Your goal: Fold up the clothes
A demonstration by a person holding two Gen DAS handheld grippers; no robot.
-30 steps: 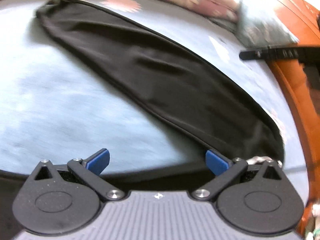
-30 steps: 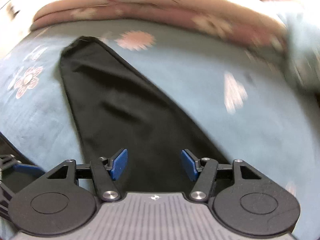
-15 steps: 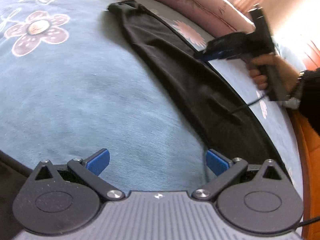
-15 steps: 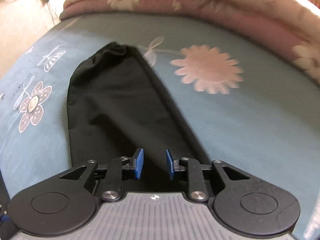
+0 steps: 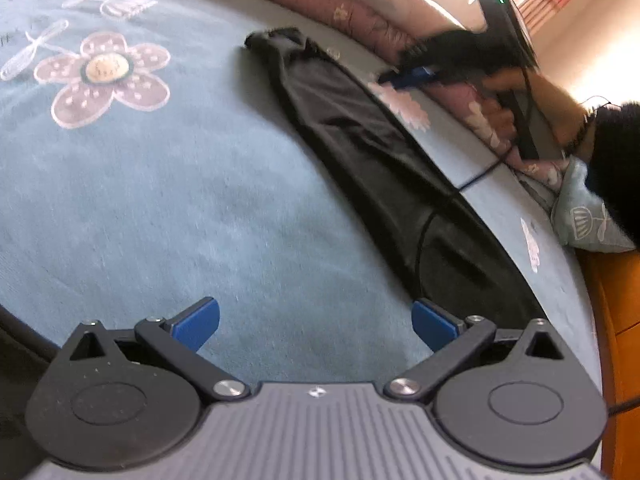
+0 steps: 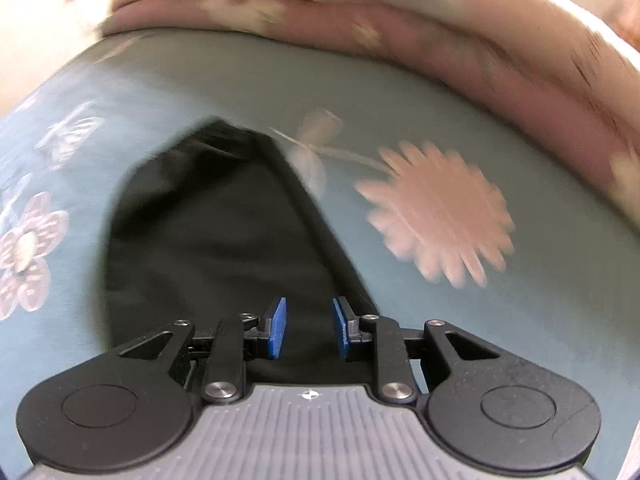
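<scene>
across the bed (image 5: 168, 216), black garment (image 5: 372, 152) reads soft, light, limp; i would pinch its far hem. left gripper (image 5: 316, 320) jaws spread; right gripper (image 6: 306, 330) jaws narrowed, pinching nothing.

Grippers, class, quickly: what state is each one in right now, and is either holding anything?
Left gripper: open wide, holding nothing, over the sheet.
Right gripper: narrow gap after closing partway, above the black garment; no grip visible.

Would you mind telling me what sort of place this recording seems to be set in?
Most likely a bedroom: the black garment lies stretched out on a blue flower-printed bedsheet, with a rolled pink floral quilt along its far edge.
</scene>
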